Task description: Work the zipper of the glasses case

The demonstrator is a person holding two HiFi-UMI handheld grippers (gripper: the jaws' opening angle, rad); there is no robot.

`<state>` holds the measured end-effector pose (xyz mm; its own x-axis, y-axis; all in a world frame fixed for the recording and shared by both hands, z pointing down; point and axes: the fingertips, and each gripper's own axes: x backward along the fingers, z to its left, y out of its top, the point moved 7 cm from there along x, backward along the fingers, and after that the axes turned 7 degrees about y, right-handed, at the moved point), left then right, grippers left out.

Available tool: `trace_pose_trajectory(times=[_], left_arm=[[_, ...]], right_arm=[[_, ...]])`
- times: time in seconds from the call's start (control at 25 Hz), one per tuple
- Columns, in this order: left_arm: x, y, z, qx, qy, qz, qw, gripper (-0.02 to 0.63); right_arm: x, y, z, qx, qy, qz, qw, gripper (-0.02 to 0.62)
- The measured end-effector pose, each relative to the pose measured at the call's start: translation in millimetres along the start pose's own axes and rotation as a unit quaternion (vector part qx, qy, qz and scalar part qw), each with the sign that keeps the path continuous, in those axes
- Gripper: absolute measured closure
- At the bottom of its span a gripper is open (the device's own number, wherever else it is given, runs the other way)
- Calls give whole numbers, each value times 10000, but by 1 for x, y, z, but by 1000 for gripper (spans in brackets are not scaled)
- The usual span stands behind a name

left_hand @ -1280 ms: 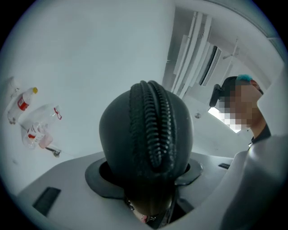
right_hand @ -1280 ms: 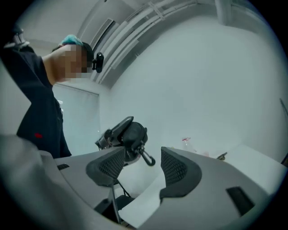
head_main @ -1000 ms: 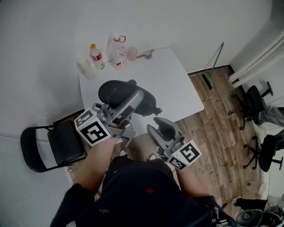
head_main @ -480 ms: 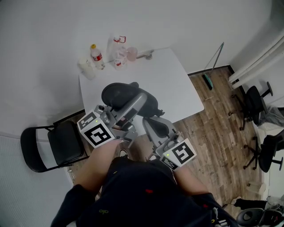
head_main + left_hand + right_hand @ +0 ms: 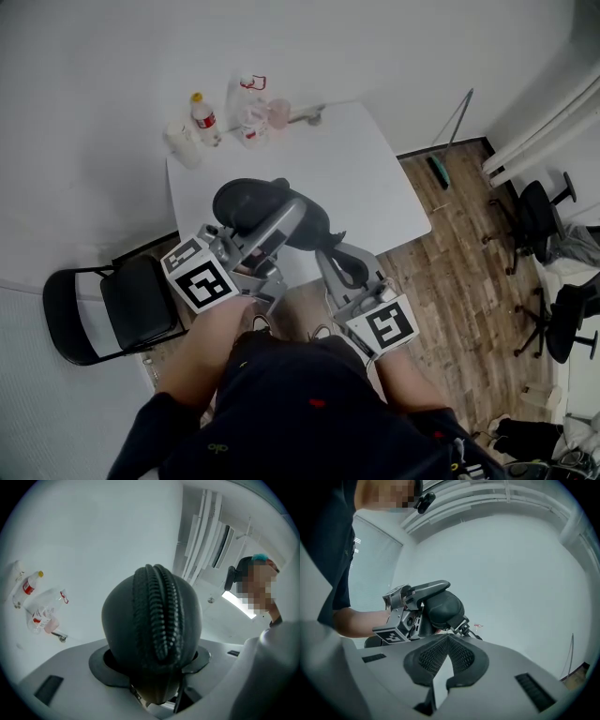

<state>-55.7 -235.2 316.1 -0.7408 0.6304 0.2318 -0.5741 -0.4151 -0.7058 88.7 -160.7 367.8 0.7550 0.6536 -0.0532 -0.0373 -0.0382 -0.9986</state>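
**Grippers meet at the zipper of a glasses case**

My left gripper (image 5: 281, 217) is clamped on the dark glasses case (image 5: 150, 620), holding it in the air above the near edge of the white table (image 5: 356, 169). A black folding chair (image 5: 131, 305) stands on the floor to my left, and a bottle (image 5: 202, 119) stands among other containers at the table's far corner.

In the left gripper view the case stands on end between the jaws. Its zipper (image 5: 158, 616) runs up the middle and over the top in two rows of teeth. My right gripper (image 5: 447, 638) sits below and to the right of the case, jaws pressed together. Its tips are just beside the zipper pull (image 5: 464, 626) that hangs off the case's lower end. I cannot tell whether the pull's tab is caught between the tips.

I judge this to be the start of the pull, with the case braced and the tab at or in the pinch. The next move calls for a steady draw along the line of the teeth while my left gripper resists any twist. If the tab is not caught, I need to part the jaws and pinch again.

The bottle has a yellow cap and a red label, too small to read. The only other print is the black-and-white squares on my grippers' cubes, which carry no words.
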Motion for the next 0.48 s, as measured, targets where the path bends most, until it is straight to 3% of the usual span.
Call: trace_pose_trajectory(times=[0.48], left_arm=[[2, -16, 0, -304, -334, 958, 9944, 330]], right_arm=[[8, 2, -13, 1299, -49, 434, 9906, 577]])
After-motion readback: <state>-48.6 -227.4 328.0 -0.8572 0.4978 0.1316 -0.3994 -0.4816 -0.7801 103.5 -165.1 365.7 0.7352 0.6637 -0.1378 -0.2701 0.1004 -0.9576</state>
